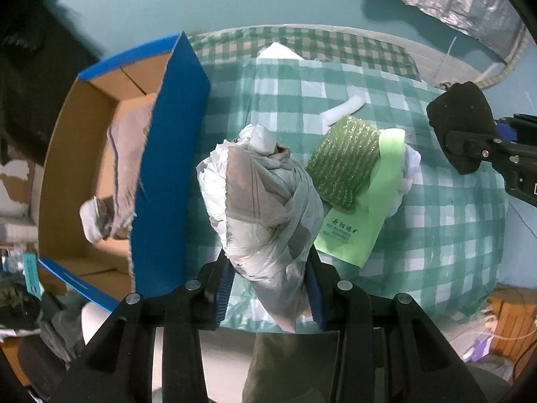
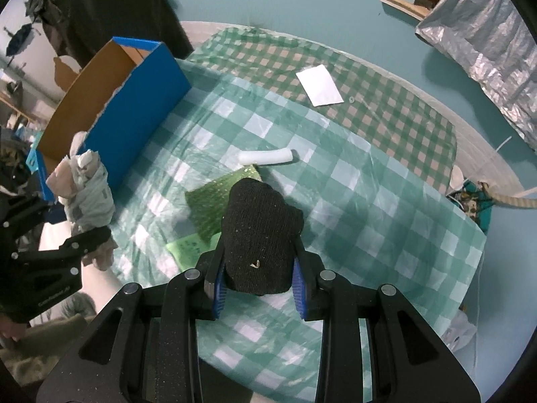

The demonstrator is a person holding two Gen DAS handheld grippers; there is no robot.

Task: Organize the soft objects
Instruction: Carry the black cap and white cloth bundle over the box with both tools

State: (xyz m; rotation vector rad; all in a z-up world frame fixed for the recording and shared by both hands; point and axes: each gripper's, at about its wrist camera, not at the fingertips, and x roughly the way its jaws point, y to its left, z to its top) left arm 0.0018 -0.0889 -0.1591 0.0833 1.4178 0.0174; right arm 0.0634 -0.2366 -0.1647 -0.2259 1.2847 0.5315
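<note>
My left gripper (image 1: pixel 268 288) is shut on a knotted grey-and-white cloth bundle (image 1: pixel 265 198), held above the checked table next to the blue cardboard box (image 1: pixel 171 154). A grey cloth (image 1: pixel 127 154) lies inside that box. My right gripper (image 2: pixel 258 288) is shut on a black knitted roll (image 2: pixel 261 231), lifted over the table; the same black knitted roll (image 1: pixel 461 124) shows at the right in the left wrist view. On the table lie a glittery green scrub pad (image 1: pixel 345 161) on a light green packet (image 1: pixel 359 215), and a white foam roll (image 2: pixel 266 158). The cloth bundle (image 2: pixel 87 191) hangs left in the right wrist view.
A green-checked plastic cloth (image 2: pixel 386 201) covers the round table. A white paper sheet (image 2: pixel 319 85) lies at the far side. Silver foil sheeting (image 2: pixel 486 43) hangs over the teal floor beyond. Clutter and an orange crate (image 1: pixel 513 325) stand beside the table.
</note>
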